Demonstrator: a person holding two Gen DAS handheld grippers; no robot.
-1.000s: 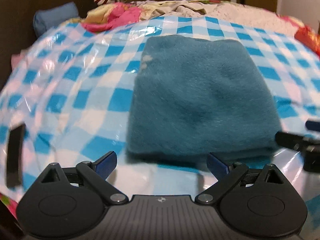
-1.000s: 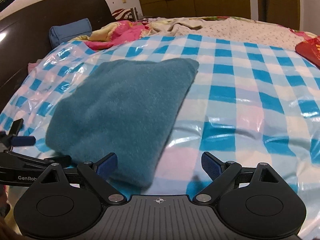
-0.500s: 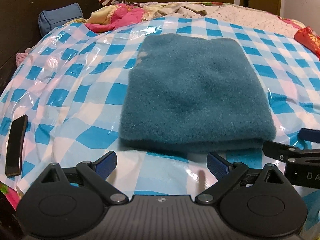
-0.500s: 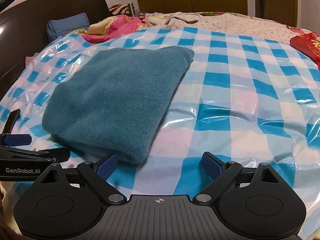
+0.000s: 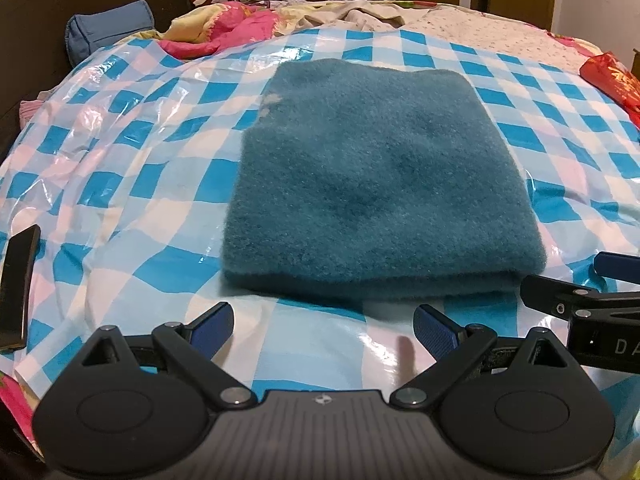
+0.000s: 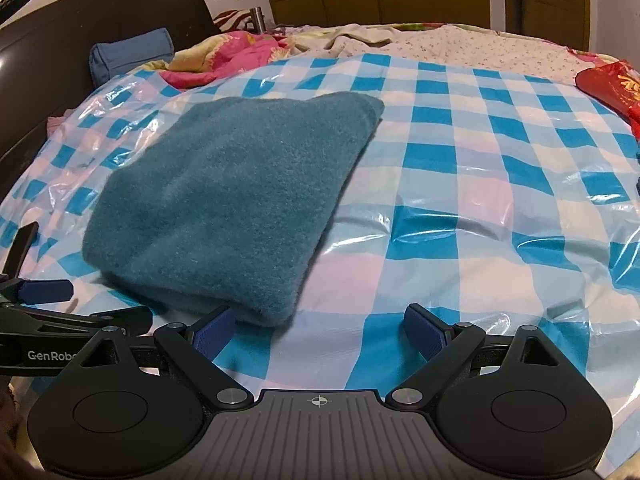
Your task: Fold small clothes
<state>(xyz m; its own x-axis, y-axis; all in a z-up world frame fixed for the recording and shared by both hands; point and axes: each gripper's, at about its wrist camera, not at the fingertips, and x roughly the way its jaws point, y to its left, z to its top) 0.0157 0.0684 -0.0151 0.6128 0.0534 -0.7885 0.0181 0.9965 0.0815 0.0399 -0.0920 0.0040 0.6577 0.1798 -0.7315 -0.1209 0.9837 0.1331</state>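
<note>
A teal fleece garment (image 5: 376, 176) lies folded into a thick rectangle on the blue-and-white checked plastic sheet (image 5: 132, 168). My left gripper (image 5: 323, 326) stands open just short of its near folded edge, nothing between the fingers. The right gripper (image 6: 319, 326) is open too, at the garment's (image 6: 228, 200) near right corner, its left fingertip (image 6: 214, 327) close to the fold, held clear of the cloth. Each gripper shows in the other's view: the right gripper (image 5: 576, 292) at the right edge, the left gripper (image 6: 60, 302) at the left edge.
A dark flat phone-like object (image 5: 18, 284) lies on the sheet at far left. A blue pillow (image 5: 108, 30), a pink patterned blanket (image 5: 216, 28) and a dark headboard (image 6: 100, 12) sit at the back. A red packet (image 6: 612, 84) lies at the right.
Both grippers have drawn back toward me from the garment's near edge, and the views have risen slightly. The folded garment lies still.
</note>
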